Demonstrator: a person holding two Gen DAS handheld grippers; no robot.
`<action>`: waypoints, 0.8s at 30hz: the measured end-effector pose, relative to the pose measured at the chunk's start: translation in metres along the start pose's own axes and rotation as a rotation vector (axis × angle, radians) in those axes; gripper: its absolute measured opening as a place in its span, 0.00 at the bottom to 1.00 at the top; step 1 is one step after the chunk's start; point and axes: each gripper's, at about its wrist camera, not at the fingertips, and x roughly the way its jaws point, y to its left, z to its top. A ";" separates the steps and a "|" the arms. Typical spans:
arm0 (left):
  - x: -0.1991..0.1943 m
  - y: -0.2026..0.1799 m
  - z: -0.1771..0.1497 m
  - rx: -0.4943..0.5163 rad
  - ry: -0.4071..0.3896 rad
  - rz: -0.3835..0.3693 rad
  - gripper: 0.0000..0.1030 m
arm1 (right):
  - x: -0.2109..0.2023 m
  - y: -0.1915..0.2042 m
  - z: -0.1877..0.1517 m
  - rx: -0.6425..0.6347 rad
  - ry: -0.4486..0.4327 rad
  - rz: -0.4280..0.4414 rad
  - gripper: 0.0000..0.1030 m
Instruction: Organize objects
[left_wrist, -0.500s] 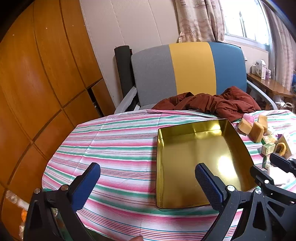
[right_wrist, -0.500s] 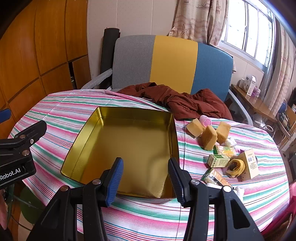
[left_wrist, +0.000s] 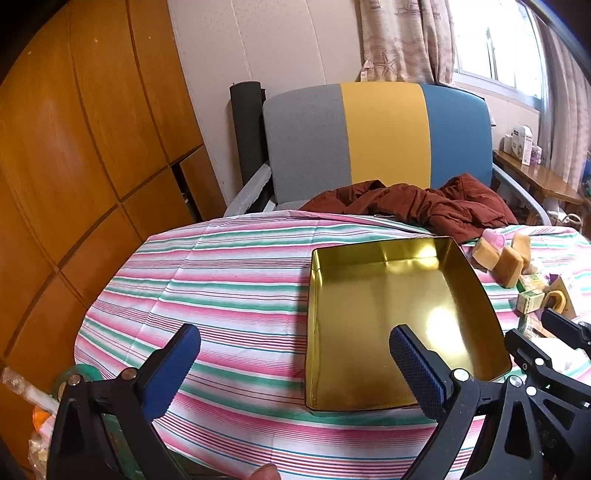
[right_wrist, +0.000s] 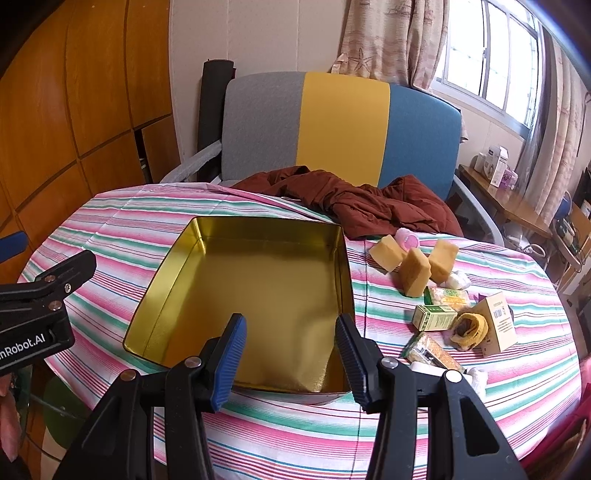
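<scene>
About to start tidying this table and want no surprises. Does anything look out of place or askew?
Yes: a dark red garment is crumpled over the table's far edge, reaching the gold tin's far corner. Right of the tin, small boxes and packets lie scattered at mixed angles, and one tan block leans tilted. Nothing looks spilled or broken.

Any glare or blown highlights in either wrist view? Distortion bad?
Left wrist: bright glare patch on the tin floor, window blown out. Right wrist: tin evenly lit, window overexposed. Both: strong fisheye bending at the edges, dark corners.
</scene>
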 end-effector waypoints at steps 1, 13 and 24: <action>0.000 0.000 0.000 -0.003 -0.002 -0.002 1.00 | 0.000 -0.001 0.000 0.003 0.001 -0.001 0.49; -0.001 0.002 -0.001 -0.016 -0.016 0.006 1.00 | -0.001 -0.003 -0.003 0.013 -0.002 -0.006 0.49; -0.004 -0.001 -0.004 -0.008 -0.024 0.002 1.00 | -0.002 -0.006 -0.006 0.022 -0.002 -0.007 0.49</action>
